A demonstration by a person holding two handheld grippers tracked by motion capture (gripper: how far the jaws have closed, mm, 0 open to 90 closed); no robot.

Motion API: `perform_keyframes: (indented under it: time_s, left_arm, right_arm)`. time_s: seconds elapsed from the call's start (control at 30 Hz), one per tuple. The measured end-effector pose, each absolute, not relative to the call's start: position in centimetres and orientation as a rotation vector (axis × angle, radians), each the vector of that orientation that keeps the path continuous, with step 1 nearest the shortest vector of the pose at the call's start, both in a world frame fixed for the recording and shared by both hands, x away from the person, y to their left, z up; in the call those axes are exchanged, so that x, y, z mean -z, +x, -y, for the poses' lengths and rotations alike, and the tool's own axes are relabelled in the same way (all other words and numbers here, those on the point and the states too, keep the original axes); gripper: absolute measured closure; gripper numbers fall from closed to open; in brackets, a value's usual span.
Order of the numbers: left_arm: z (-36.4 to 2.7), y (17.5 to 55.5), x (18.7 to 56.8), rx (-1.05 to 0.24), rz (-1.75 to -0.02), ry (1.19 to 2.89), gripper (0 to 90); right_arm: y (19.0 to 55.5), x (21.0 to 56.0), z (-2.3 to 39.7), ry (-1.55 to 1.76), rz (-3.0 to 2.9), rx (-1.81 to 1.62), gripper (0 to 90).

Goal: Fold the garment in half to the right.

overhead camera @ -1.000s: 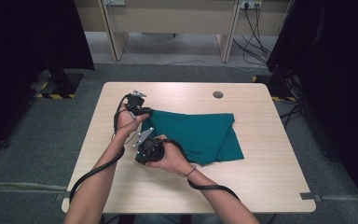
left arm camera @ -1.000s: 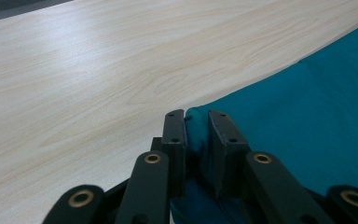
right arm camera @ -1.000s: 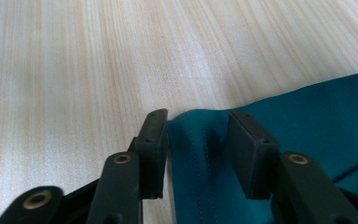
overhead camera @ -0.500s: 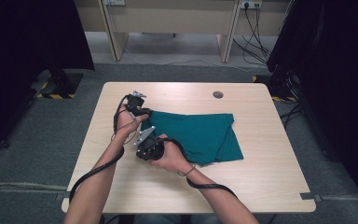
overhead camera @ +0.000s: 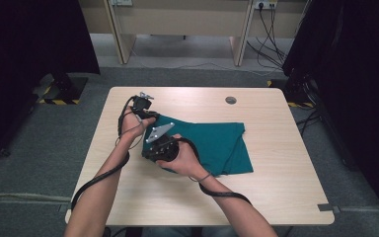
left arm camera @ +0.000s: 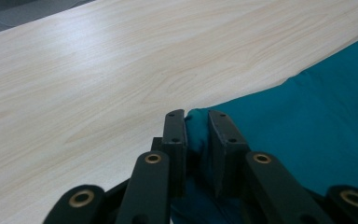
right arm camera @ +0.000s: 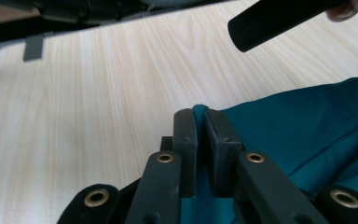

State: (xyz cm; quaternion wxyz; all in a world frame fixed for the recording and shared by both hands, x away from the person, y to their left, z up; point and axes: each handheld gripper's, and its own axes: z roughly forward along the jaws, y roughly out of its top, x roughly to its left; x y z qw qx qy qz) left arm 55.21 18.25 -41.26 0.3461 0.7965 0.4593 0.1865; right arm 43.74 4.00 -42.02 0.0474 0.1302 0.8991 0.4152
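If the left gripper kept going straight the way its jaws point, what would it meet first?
Apart from the teal cloth already pinched in the left gripper, probably nothing solid: bare wooden table stretches ahead, then its far edge and grey floor. Depth is uncertain.

The right hand (overhead camera: 180, 157) and its gripper hide the near-left corner of the teal cloth (overhead camera: 217, 143), whose folds are too small to count.
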Motion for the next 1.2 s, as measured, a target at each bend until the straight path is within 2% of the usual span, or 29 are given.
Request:
perform_keyframes:
  time_s: [1.2]
  left_arm:
    - [-19.4, 55.0, 38.1, -0.526, -1.207, 2.067, 77.8]
  right_arm:
    - [44.0, 38.0, -3.4, 0.429, -2.670, -1.406, 84.4]
